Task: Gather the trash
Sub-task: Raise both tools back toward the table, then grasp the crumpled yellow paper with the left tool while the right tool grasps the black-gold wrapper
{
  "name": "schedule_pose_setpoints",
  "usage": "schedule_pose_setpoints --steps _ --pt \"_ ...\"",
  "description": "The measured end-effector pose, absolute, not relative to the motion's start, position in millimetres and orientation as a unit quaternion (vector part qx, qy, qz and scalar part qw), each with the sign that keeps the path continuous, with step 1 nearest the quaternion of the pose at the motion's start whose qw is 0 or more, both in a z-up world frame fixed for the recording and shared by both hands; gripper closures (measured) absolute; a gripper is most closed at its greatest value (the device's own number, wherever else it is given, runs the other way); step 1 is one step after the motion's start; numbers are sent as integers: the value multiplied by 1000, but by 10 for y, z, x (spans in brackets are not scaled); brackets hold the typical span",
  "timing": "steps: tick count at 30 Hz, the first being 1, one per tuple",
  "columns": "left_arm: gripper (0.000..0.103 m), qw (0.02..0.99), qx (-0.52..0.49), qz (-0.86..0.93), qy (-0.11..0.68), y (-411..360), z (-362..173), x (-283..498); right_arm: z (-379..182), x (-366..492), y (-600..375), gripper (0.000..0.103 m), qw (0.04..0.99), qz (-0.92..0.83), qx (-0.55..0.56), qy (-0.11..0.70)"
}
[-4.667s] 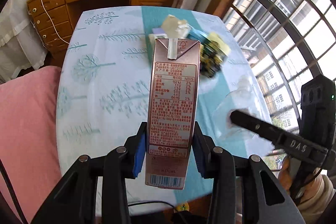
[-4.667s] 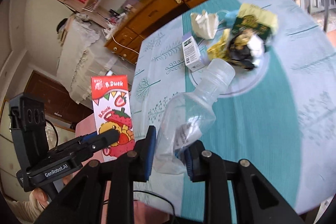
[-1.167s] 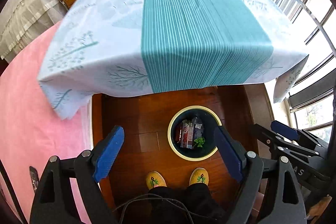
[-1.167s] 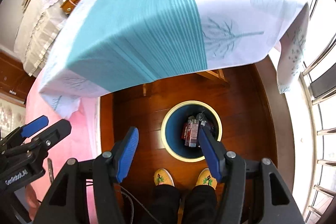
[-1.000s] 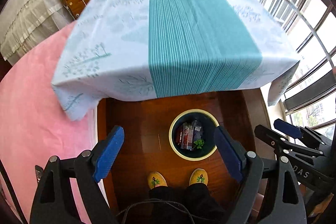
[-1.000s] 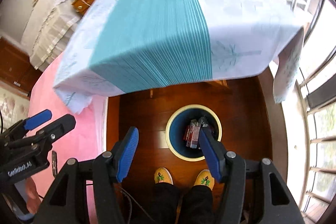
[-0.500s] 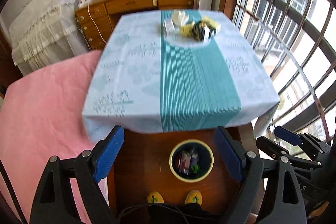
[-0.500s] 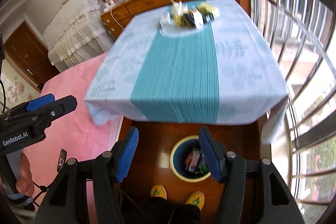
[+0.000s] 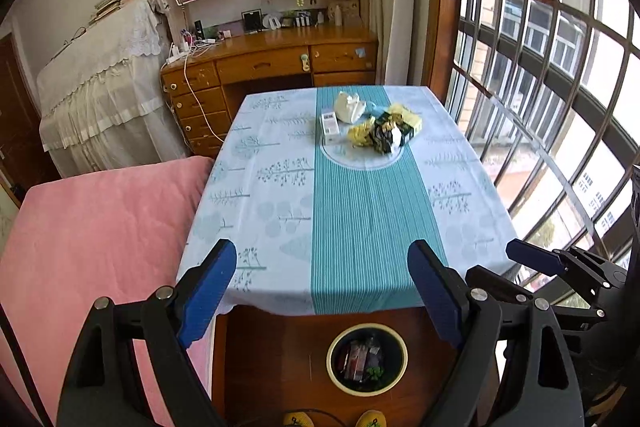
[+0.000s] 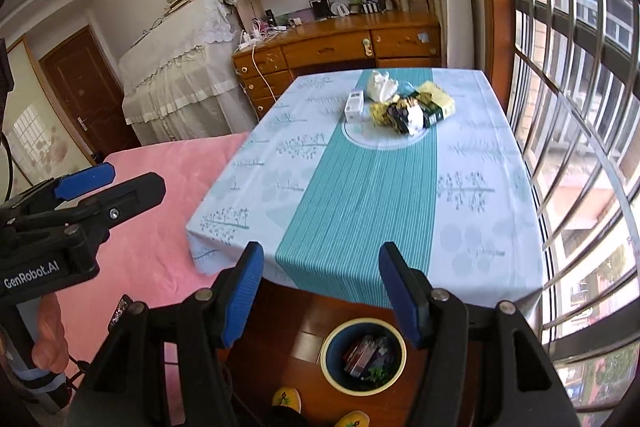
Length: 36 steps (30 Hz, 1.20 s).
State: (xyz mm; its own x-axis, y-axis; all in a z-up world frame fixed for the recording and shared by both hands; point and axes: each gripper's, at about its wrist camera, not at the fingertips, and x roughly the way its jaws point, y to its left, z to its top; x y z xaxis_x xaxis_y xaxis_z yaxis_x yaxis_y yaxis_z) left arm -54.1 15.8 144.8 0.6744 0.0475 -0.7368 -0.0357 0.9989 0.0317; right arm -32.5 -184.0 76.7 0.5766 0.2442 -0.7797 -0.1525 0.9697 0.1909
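A round bin [image 9: 367, 360] stands on the wooden floor below the table's near edge; it also shows in the right wrist view [image 10: 363, 355] and holds a pink carton and a clear bottle. A heap of trash [image 9: 370, 125] lies at the far end of the table: a white box, crumpled tissue, yellow and dark wrappers; the heap also shows in the right wrist view [image 10: 400, 105]. My left gripper [image 9: 324, 291] is open and empty above the near table edge. My right gripper [image 10: 322, 287] is open and empty beside it.
The table wears a light blue cloth with a teal stripe [image 9: 360, 219]. A pink bed [image 9: 92, 235] lies to the left, a barred window [image 9: 560, 87] to the right, a wooden desk [image 9: 272, 63] behind. My yellow slippers [image 10: 286, 401] are near the bin.
Both grippers have tilted up from looking down at the bin to looking along the table. The carton and bottle held earlier now lie in the bin. Both grippers stay open.
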Motion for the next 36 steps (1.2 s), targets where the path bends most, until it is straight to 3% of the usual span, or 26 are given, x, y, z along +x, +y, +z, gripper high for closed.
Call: schedule_pose_setpoints --steps 19,36 --pt "17 903 20 -24 428 112 1194 698 795 676 -2083 43 898 66 65 431" --pt "18 819 -28 -124 560 773 69 3057 0 2296 -2332 43 855 -82 150 490"
